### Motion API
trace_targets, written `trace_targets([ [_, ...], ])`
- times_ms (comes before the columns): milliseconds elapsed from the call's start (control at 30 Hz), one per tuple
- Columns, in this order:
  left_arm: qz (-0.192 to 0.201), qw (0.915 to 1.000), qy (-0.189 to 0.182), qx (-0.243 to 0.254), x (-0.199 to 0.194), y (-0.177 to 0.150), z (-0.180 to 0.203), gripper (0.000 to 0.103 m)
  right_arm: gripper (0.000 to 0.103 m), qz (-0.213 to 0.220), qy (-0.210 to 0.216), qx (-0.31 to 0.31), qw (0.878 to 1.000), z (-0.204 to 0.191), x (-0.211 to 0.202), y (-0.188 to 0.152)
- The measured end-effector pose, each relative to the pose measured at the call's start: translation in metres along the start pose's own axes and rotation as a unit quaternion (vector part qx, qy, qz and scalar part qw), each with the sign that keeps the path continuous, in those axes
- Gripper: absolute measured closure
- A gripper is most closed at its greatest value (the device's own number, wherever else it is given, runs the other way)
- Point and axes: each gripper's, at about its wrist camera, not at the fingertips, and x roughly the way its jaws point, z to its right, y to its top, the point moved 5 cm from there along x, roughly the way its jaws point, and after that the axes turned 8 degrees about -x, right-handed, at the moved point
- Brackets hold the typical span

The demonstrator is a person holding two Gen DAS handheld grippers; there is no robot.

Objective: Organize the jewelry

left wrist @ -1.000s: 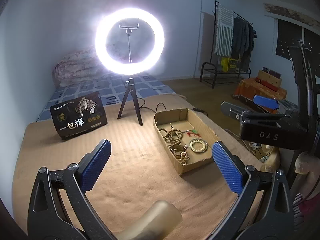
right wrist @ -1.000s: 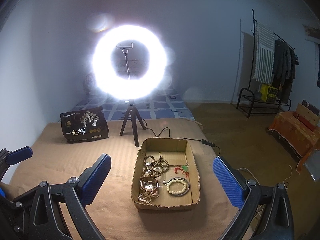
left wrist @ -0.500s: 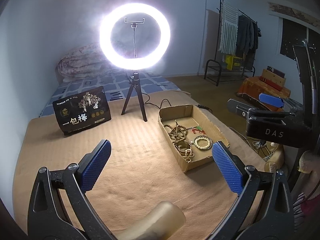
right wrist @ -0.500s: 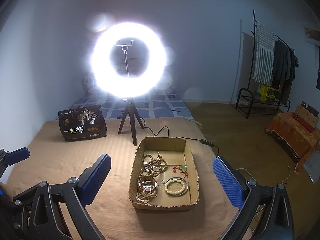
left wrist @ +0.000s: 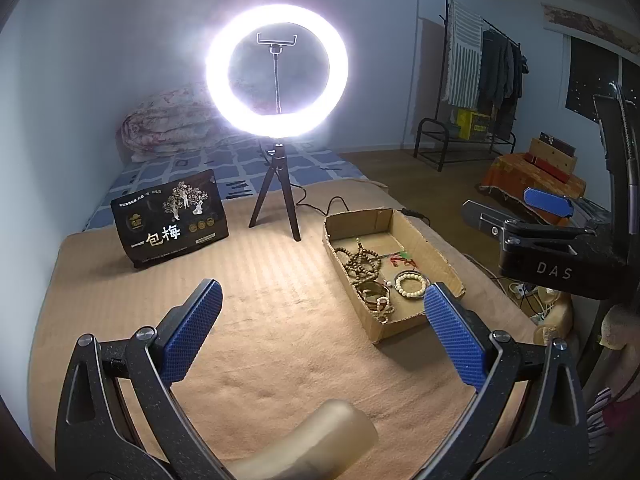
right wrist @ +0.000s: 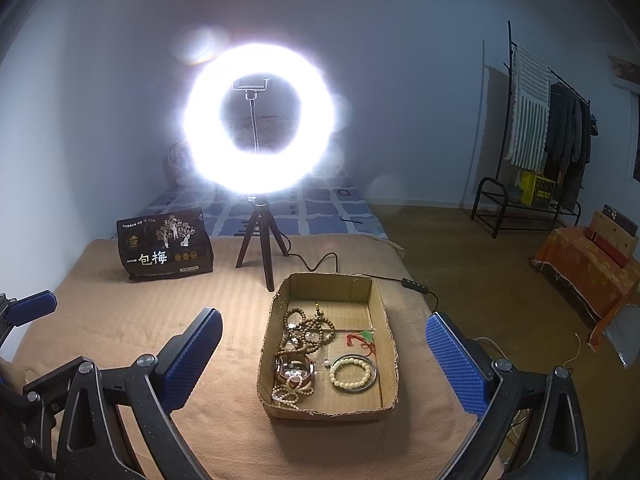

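Cardboard tray (right wrist: 390,344) holds wooden beads (right wrist: 306,330) and a cream bracelet (right wrist: 351,370).

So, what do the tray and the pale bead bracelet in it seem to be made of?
The tray looks like plain brown cardboard: matte, with torn, ragged edges and a creased back wall. The pale bead bracelet looks like cream beads, perhaps bone, wood or plastic; their faint sheen does not settle which.

I see a bed covered by a tan ribbed blanket (right wrist: 120,320). On it stand 3 things: a black printed pouch (right wrist: 165,246), a lit ring light's tripod (right wrist: 262,246), and an open cardboard tray (right wrist: 390,344) holding beaded jewelry.
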Motion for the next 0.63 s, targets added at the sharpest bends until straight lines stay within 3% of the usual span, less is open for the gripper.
trace_targets([
  [633, 0.014, 0.9998, 0.011, 0.008, -0.0047, -0.0009, -0.0025, 0.001, 0.000, -0.006, 0.005, -0.006, 1.000, 0.0023, 0.0031, -0.0022],
])
